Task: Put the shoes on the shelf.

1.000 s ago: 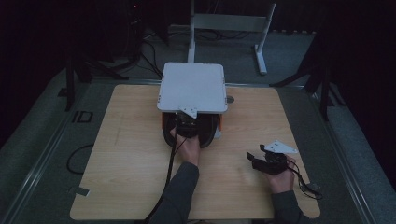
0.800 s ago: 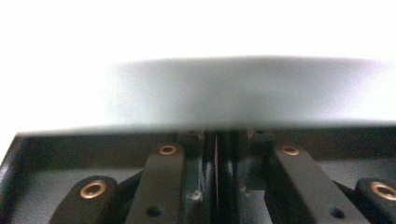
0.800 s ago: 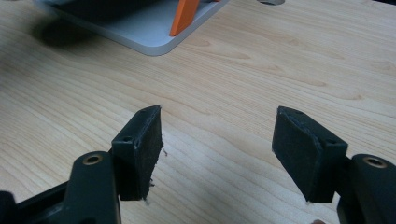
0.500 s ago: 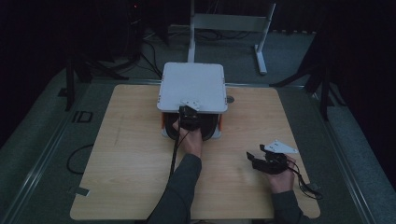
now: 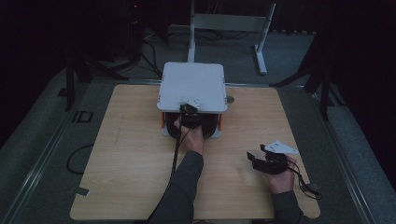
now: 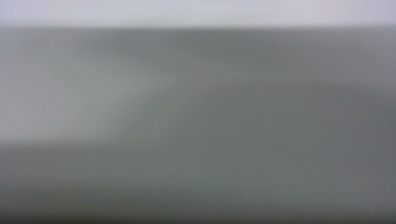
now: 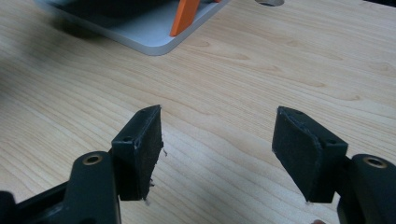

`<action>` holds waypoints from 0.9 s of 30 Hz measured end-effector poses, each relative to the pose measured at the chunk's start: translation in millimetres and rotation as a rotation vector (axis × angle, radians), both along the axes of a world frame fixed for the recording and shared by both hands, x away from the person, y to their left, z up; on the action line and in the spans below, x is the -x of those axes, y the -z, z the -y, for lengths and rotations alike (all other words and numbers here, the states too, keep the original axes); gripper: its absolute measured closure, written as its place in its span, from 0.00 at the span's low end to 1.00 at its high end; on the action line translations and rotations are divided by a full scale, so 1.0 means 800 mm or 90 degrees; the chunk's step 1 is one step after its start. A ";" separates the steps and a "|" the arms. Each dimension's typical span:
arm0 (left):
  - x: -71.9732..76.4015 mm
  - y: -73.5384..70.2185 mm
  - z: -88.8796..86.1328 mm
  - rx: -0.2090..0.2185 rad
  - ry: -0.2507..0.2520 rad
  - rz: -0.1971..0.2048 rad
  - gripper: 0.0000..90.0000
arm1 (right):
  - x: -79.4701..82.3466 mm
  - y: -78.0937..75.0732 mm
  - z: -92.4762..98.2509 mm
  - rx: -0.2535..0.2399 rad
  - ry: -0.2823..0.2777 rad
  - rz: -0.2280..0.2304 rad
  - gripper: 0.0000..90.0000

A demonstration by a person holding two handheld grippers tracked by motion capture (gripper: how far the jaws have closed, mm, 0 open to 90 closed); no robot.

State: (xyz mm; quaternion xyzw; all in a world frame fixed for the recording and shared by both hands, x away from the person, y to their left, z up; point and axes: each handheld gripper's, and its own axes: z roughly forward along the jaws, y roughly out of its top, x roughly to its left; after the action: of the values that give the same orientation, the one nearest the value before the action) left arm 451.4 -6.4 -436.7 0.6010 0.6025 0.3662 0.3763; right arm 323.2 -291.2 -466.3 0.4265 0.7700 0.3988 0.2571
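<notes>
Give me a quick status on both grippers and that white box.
Left gripper at the white box front, jaws just opening, grip unclear. Right gripper open, empty, over the table. Nothing in the way.

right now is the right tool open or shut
Open: in the right gripper view the right tool shows two black pads wide apart over bare light wooden table.

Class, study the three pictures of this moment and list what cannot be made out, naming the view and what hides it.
1. Left gripper jaws: in the high view they reach under the white lid, so their state is hidden.
2. Left gripper view: one grey blur, too close to tell any thing.
3. Inside of the orange-posted device: the lid covers it in the high view.
4. Device base: cut off by the top edge in the right gripper view.
</notes>
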 end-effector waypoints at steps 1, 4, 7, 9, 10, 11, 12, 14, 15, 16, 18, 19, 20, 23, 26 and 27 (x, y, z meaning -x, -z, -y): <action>0.002 0.000 -0.001 -0.006 0.002 0.000 0.68 | 0.000 0.000 0.000 0.000 0.001 0.001 0.36; 0.005 0.002 -0.007 0.006 0.020 -0.020 0.61 | 0.001 -0.001 0.001 -0.001 0.002 0.004 0.36; 0.012 0.002 -0.013 0.009 0.043 -0.029 0.56 | 0.001 -0.001 0.001 -0.002 0.002 0.002 0.36; 0.017 0.002 -0.016 0.013 0.064 -0.035 0.53 | 0.001 0.000 0.000 0.001 0.001 0.002 0.36; 0.020 0.002 -0.017 0.008 0.074 -0.034 0.51 | 0.001 0.000 0.000 0.001 0.001 0.001 0.36; 0.023 0.001 -0.019 0.001 0.086 -0.032 0.50 | 0.001 0.000 0.000 0.001 0.001 0.001 0.36; 0.028 0.001 -0.022 0.005 0.103 -0.031 0.50 | 0.001 0.000 0.000 0.001 0.001 0.002 0.36; 0.033 0.000 -0.029 0.020 0.123 -0.032 0.48 | 0.001 -0.001 0.000 0.001 0.001 0.002 0.36; 0.036 0.000 -0.033 0.029 0.139 -0.035 0.48 | 0.001 -0.001 0.001 0.000 0.002 0.002 0.36; 0.040 0.000 -0.038 0.035 0.155 -0.034 0.48 | 0.001 -0.001 0.000 0.001 0.001 0.002 0.36; 0.043 -0.001 -0.041 0.027 0.163 -0.029 0.48 | 0.001 0.000 0.000 0.001 0.001 0.001 0.36; 0.048 -0.001 -0.049 0.021 0.169 -0.028 0.48 | 0.001 0.000 0.000 0.001 0.000 0.001 0.36; 0.050 -0.001 -0.054 0.030 0.180 -0.030 0.48 | 0.001 0.001 -0.001 0.002 -0.001 -0.001 0.36; 0.055 0.000 -0.066 0.018 0.194 -0.032 0.47 | 0.001 0.001 -0.001 0.003 -0.001 0.000 0.36; 0.065 0.001 -0.079 0.001 0.220 -0.028 0.46 | 0.001 0.001 -0.001 0.005 0.000 0.000 0.36; 0.069 0.001 -0.084 -0.002 0.231 -0.024 0.46 | 0.001 0.001 -0.001 0.005 0.000 -0.001 0.36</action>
State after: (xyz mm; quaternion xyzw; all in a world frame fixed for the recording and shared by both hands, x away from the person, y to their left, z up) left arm 396.0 61.1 -437.6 0.7071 0.4907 0.2823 0.4237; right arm 322.5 -290.6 -466.9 0.4260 0.7717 0.3955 0.2581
